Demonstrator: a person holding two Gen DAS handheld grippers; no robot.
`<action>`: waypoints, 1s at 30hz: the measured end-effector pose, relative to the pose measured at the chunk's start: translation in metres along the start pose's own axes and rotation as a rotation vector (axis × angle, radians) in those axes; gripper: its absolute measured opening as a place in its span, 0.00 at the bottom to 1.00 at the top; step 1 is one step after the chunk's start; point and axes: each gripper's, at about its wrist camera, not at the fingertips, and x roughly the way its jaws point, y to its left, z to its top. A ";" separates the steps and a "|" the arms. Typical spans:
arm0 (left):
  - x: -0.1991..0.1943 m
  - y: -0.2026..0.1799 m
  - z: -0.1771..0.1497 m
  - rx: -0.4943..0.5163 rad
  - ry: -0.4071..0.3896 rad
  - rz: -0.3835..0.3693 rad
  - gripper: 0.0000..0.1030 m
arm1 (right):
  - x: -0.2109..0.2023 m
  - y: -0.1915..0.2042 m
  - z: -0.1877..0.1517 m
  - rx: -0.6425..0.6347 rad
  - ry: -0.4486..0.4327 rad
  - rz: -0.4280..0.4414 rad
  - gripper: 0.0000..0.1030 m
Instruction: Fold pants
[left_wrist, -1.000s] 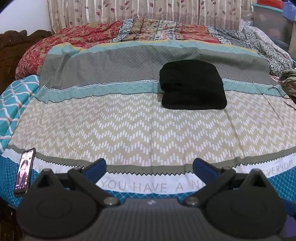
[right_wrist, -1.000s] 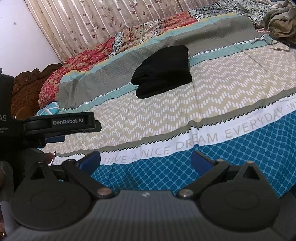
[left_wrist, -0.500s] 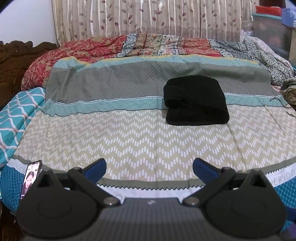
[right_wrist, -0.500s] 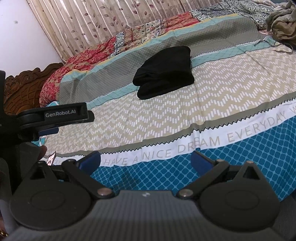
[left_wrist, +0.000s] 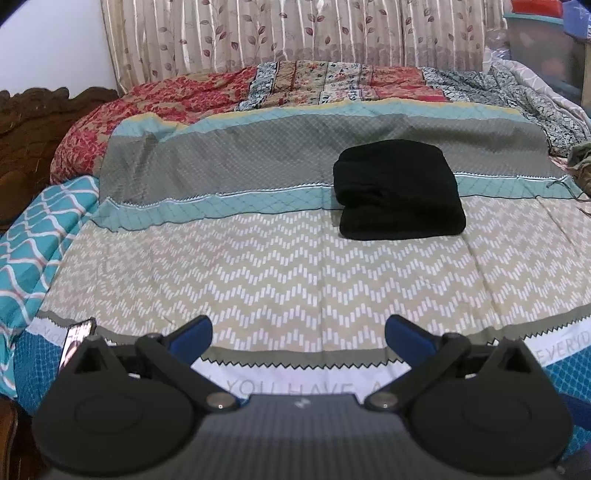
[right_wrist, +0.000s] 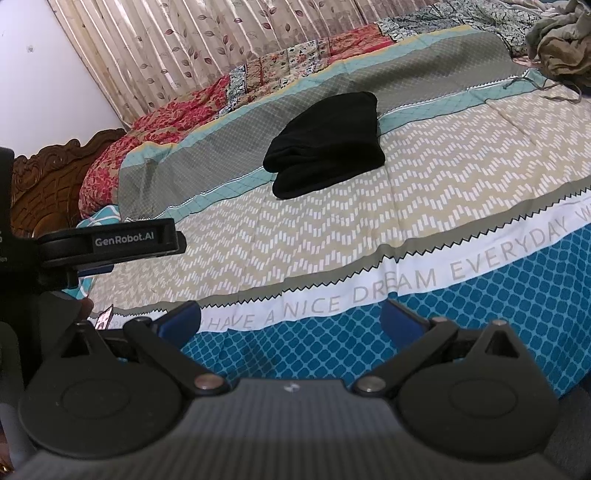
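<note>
Black pants (left_wrist: 397, 190) lie folded into a thick rectangle on the striped bedspread (left_wrist: 258, 266), right of centre in the left wrist view. From the right wrist they (right_wrist: 327, 146) sit in the middle distance. My left gripper (left_wrist: 298, 332) is open and empty, held back over the bed's near edge, well short of the pants. The right gripper (right_wrist: 291, 317) is also open and empty, above the blue band of the bedspread (right_wrist: 480, 295). The left gripper's body (right_wrist: 110, 242) shows at the left of the right wrist view.
A phone (left_wrist: 75, 341) with a lit screen lies at the near left edge of the bed. A carved wooden headboard (left_wrist: 33, 125) is at the left. A rumpled quilt (left_wrist: 332, 81) and loose clothes (right_wrist: 561, 37) lie at the far side and right. Curtains hang behind.
The left gripper's view has tilted up and pulled back a little, so the pants sit lower in frame. The right gripper has barely shifted. Both stay open; the pants have not moved.
</note>
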 end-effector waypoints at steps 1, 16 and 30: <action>0.001 0.001 0.000 -0.003 0.005 0.001 1.00 | 0.000 0.000 0.000 0.002 0.001 0.001 1.00; 0.004 -0.004 -0.006 0.044 0.043 0.043 1.00 | -0.001 -0.002 -0.003 0.022 0.015 0.002 1.00; 0.017 0.001 -0.012 0.010 0.122 0.007 1.00 | -0.001 -0.004 -0.002 0.036 0.014 0.003 1.00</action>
